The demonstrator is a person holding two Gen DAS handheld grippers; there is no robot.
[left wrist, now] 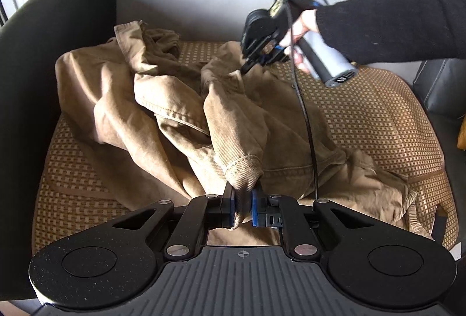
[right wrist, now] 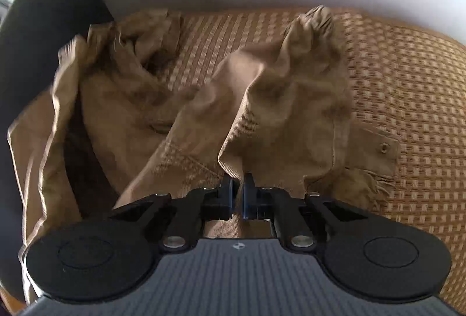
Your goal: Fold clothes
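Garment [left wrist: 180, 100]: tan, crumpled, spread over woven seat cushion [left wrist: 378, 118].
Left gripper [left wrist: 243, 206]: near cushion's front edge, jaws clamped on a hem.
Right gripper [right wrist: 238, 193]: toward cushion's back, jaws pinched on a raised fold.
Sleeve [left wrist: 393, 21]: black, above cushion's right side.

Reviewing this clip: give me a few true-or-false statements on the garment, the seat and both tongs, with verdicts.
1. The left tongs are shut on a cuff of the tan garment. True.
2. The right tongs stand wide open above bare cushion. False: they pinch a ridge of the garment.
3. The garment lies neatly folded. False: it is crumpled across the woven seat cushion.
4. A hand in a dark sleeve holds the right tongs. True.
5. The cushion is plain white. False: it is brown checked weave.
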